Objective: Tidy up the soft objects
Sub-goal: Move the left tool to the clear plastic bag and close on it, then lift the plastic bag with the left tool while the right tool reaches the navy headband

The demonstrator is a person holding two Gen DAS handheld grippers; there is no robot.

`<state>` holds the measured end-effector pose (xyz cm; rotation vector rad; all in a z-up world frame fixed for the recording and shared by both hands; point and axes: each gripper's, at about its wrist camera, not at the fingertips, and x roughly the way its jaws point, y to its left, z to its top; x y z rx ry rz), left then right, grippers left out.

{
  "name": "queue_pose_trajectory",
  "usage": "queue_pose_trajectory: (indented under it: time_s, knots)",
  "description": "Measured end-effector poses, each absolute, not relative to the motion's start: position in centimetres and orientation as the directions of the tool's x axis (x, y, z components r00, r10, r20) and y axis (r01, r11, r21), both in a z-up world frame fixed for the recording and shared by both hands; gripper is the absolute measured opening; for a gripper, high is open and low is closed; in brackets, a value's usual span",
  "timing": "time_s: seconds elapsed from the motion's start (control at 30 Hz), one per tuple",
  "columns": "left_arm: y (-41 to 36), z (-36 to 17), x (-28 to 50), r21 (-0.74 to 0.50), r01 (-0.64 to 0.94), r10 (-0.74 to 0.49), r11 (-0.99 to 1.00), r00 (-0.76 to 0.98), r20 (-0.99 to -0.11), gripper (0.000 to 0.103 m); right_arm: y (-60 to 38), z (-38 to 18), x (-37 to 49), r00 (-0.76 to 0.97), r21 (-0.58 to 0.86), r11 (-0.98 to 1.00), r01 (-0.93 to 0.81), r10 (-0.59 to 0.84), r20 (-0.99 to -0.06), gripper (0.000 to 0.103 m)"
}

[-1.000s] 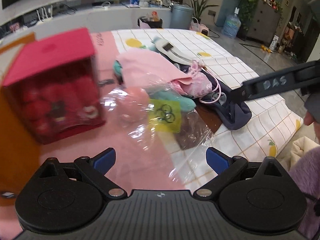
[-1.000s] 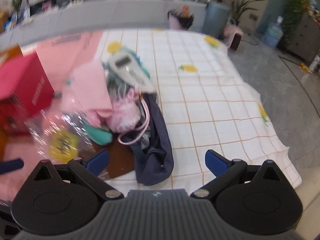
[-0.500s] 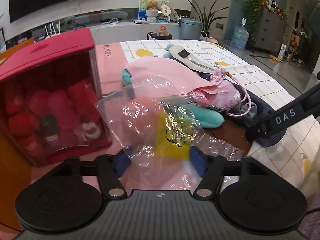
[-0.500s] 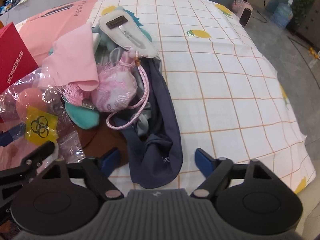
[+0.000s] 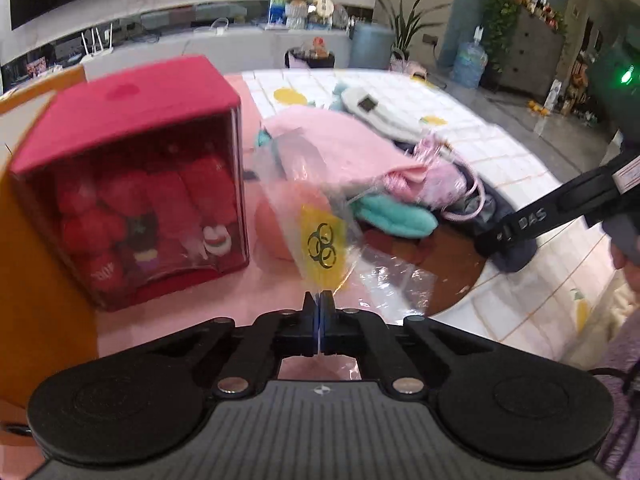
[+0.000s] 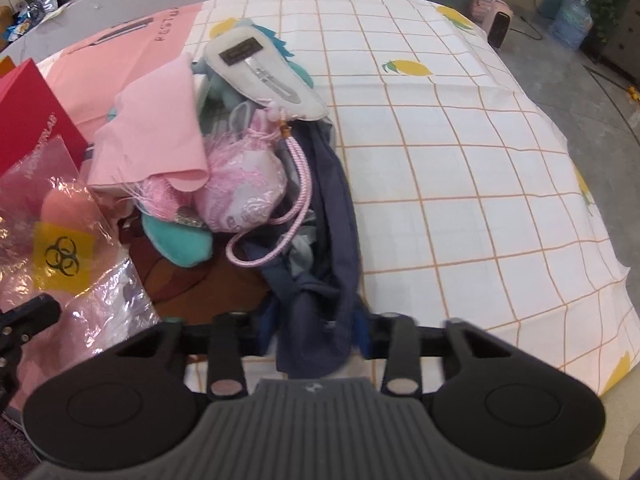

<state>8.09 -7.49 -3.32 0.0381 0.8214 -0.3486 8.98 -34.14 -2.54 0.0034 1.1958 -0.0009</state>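
My left gripper (image 5: 319, 300) is shut on the near edge of a clear plastic bag (image 5: 320, 236) with a yellow biohazard label and a pink soft lump inside. In the right wrist view my right gripper (image 6: 316, 332) points steeply down, its jaws closing on the bunched near end of a navy cloth (image 6: 332, 216) that fills the gap between them. The right gripper's black arm (image 5: 520, 224) also shows in the left wrist view. Beyond lie a pink cloth (image 6: 156, 136), a pink drawstring pouch (image 6: 244, 188), a teal plush (image 6: 180, 240) and a white fuzzy case (image 6: 260, 68).
A red window box (image 5: 132, 184) of red plush items stands left of the bag, with an orange board (image 5: 24, 240) beside it. The white grid tablecloth (image 6: 480, 160) with lemon prints stretches to the right. A person's purple sleeve (image 5: 624, 360) is at the lower right.
Both grippers went from wide open to closed: the left onto the bag's edge, lifting it a little; the right came down over the navy cloth and narrowed onto its near end.
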Motion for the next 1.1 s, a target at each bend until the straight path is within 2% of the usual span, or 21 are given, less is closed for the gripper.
queue_pose_trajectory:
  time_s: [0.07,0.23,0.37,0.4,0.47,0.5,0.53,0.57,0.63,0.7,0.73,0.77,0.8,0.87,0.97,1.03,1.1]
  knots:
    - [-7.1,-2.5,7.4,-0.074,0.319,-0.276,0.945,0.653,-0.706,0.0,-34.2,-2.3,8.8,0.372,-0.001,1.0,0.01,-0.004,-0.928,0.017]
    - [-6.5,-2.0,6.3,-0.027,0.291,-0.214,0.956,0.632,-0.745,0.0,-34.8,0.0,7.2,0.438,-0.04,0.997,0.07,-0.067,-0.897,0.015]
    - [-6.7,-3.2,5.3,0.003,0.326,-0.207,0.946,0.608,-0.767,0.001,-36.2,1.7,5.3,0.441,-0.034,0.986,0.164,-0.104,-0.892,0.015]
    - [-7.0,-3.4,5.1,0.017,0.345,-0.209,0.938,0.607,-0.767,0.003,-36.7,1.8,4.9,0.429,-0.026,0.982,0.186,-0.105,-0.897,0.015]
    - [-7.5,-3.8,5.2,0.043,0.364,-0.204,0.93,0.611,-0.765,0.015,-37.7,1.4,4.7,0.4,0.005,0.974,0.228,-0.089,-0.912,0.017]
    - [-7.7,-4.0,5.2,0.051,0.375,-0.207,0.926,0.617,-0.759,0.025,-38.0,1.1,4.9,0.385,0.023,0.97,0.243,-0.075,-0.92,0.021]
    - [-7.9,-4.0,5.3,0.059,0.383,-0.212,0.922,0.624,-0.752,0.031,-38.2,0.6,5.2,0.368,0.038,0.968,0.25,-0.059,-0.928,0.024]
    - [-8.1,-3.9,5.3,0.068,0.393,-0.219,0.917,0.638,-0.738,0.033,-38.3,0.2,5.7,0.353,0.057,0.967,0.25,-0.036,-0.935,0.026]
    - [-8.6,-4.0,5.2,0.097,0.406,-0.224,0.909,0.67,-0.708,0.046,-38.4,-0.4,6.3,0.352,0.103,0.966,0.239,0.013,-0.936,0.032]
    - [-9.0,-4.2,5.3,0.122,0.415,-0.218,0.902,0.679,-0.701,0.053,-38.2,-0.7,7.0,0.355,0.109,0.968,0.227,0.022,-0.935,0.055]
    - [-9.2,-4.2,5.5,0.121,0.419,-0.219,0.9,0.674,-0.706,0.054,-38.0,-0.9,7.2,0.349,0.09,0.97,0.226,0.006,-0.937,0.063]
    - [-9.3,-4.4,5.7,0.112,0.426,-0.225,0.898,0.662,-0.715,0.055,-37.8,-1.0,7.4,0.342,0.068,0.972,0.224,-0.014,-0.94,0.079]
    - [-9.5,-4.6,5.9,0.102,0.432,-0.23,0.896,0.649,-0.725,0.057,-37.7,-1.2,7.6,0.333,0.051,0.975,0.218,-0.025,-0.942,0.087]
    - [-9.8,-4.8,6.2,0.088,0.437,-0.238,0.895,0.635,-0.735,0.061,-37.4,-1.4,7.8,0.335,0.05,0.979,0.195,-0.019,-0.942,0.088]
    - [-10.3,-5.0,6.5,0.076,0.449,-0.257,0.89,0.633,-0.73,0.074,-37.3,-1.8,8.4,0.337,0.04,0.984,0.175,-0.021,-0.941,0.096]
    - [-10.7,-5.2,6.6,0.072,0.467,-0.272,0.881,0.626,-0.731,0.082,-37.2,-2.3,9.0,0.322,0.009,0.985,0.173,-0.048,-0.946,0.096]
    - [-11.1,-5.6,6.6,0.067,0.497,-0.294,0.865,0.61,-0.736,0.087,-37.3,-2.8,9.4,0.301,-0.019,0.984,0.176,-0.072,-0.951,0.096]
